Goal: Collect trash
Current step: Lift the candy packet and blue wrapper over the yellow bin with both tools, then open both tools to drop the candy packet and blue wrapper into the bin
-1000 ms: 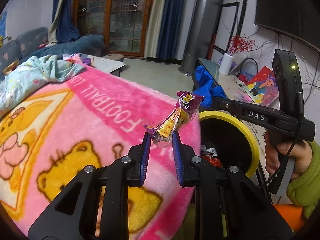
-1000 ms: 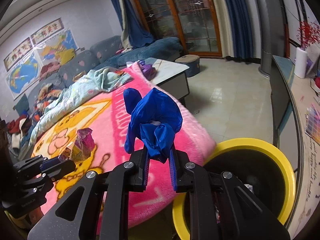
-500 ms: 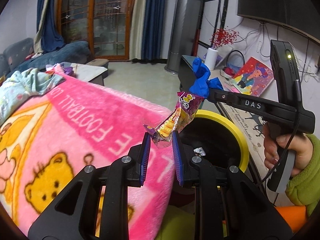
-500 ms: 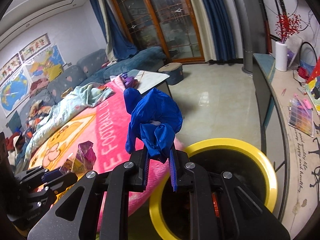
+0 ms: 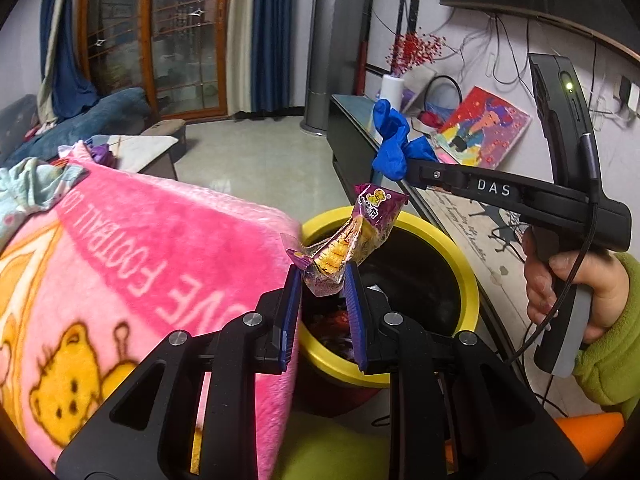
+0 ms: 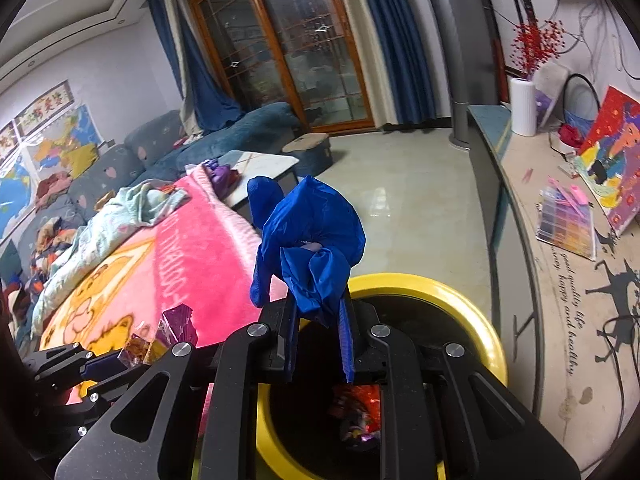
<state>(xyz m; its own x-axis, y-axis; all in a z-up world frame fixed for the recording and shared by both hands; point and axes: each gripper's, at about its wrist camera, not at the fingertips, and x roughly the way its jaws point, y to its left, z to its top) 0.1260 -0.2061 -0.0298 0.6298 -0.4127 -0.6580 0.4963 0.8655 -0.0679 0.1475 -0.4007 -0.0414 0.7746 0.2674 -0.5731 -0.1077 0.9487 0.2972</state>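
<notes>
The left gripper (image 5: 323,280) was closed on a crumpled snack wrapper (image 5: 352,240), purple and yellow with a clear end, which was pinched at its lower end between the blue pads (image 5: 290,312) and stood up and to the right above them. In the left wrist view the wrapper was seen against the near left rim of a yellow-rimmed trash bin (image 5: 460,256), whose dark inside held some red and purple scraps. The right gripper (image 6: 318,320) was closed on a bunched blue glove (image 6: 308,232), clamped at its lower folds and rising above the fingertips, with one finger of the glove sticking up at the left. In the right wrist view the same bin (image 6: 472,320) lay directly behind and below the gripper, red and purple wrappers being visible at its bottom. The right gripper was held by a hand (image 5: 572,288) in a green sleeve (image 5: 612,352) at the right of the left wrist view, its tip with the glove lying beyond the far side of the bin. To the left of the bin a pink blanket (image 5: 140,248) with yellow bear pictures and white letters was spread. Farther off, a pale tiled floor (image 6: 420,208), a low cabinet (image 6: 492,184) along the right wall and blue curtains (image 6: 392,40) beside glazed doors were seen.
</notes>
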